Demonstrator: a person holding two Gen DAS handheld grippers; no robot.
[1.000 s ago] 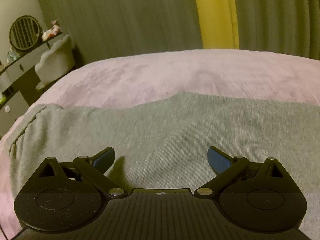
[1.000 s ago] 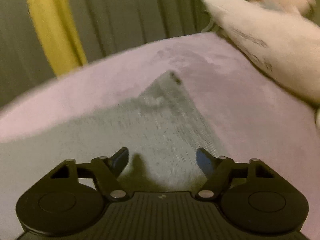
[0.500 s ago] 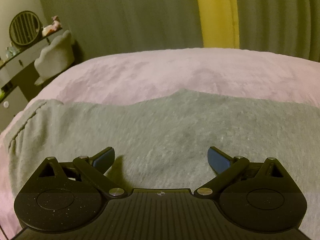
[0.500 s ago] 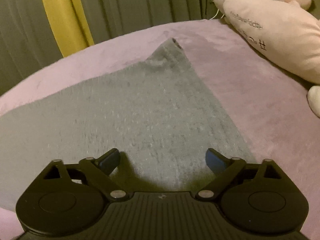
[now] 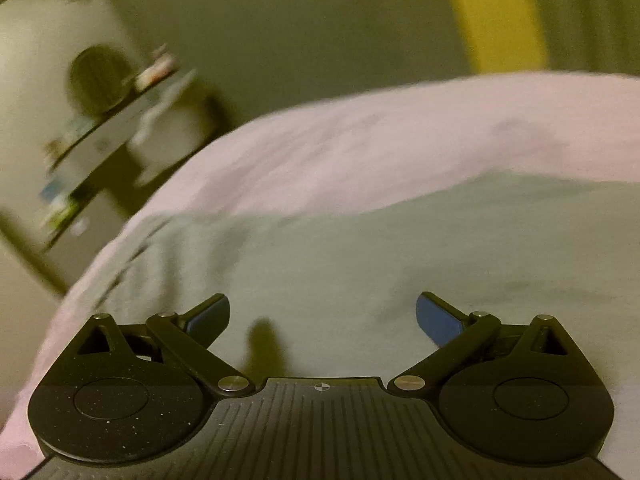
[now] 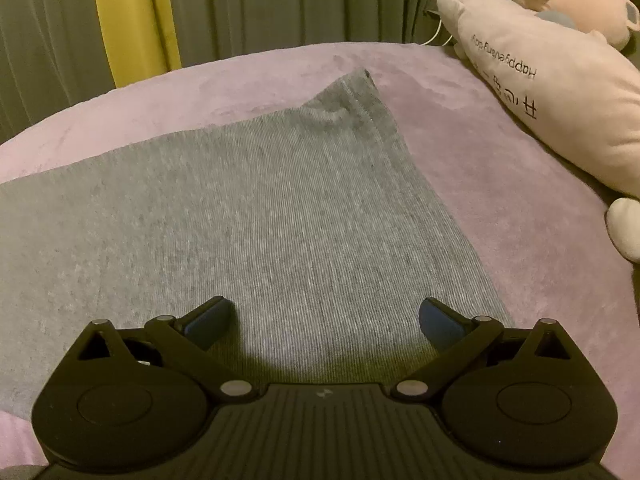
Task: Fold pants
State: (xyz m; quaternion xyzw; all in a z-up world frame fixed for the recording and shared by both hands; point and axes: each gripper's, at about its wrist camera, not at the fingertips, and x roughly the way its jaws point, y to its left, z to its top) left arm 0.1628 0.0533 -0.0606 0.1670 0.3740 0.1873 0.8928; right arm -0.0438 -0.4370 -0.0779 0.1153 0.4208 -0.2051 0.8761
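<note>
Grey knit pants [image 6: 248, 208] lie flat on a pink bedspread [image 6: 500, 184]. In the right wrist view a hemmed leg end [image 6: 360, 92] points toward the far edge of the bed. My right gripper [image 6: 325, 320] is open and empty just above the pants near their right edge. In the blurred left wrist view the pants [image 5: 400, 256] spread across the bed, with a gathered waistband [image 5: 136, 248] at the left. My left gripper [image 5: 322, 316] is open and empty, hovering over the cloth.
A pink pillow with printed text [image 6: 552, 92] and a plush toy [image 6: 580, 4] lie at the right of the bed. Grey curtains with a yellow strip [image 6: 132, 20] hang behind. A dresser with a round mirror [image 5: 96, 84] and a chair stand left of the bed [image 5: 360, 140].
The left gripper has swung leftward fast, blurring its view; the dresser now sits closer to the centre. The right gripper has steadied and drawn back slightly over the pants. Both stay open.
</note>
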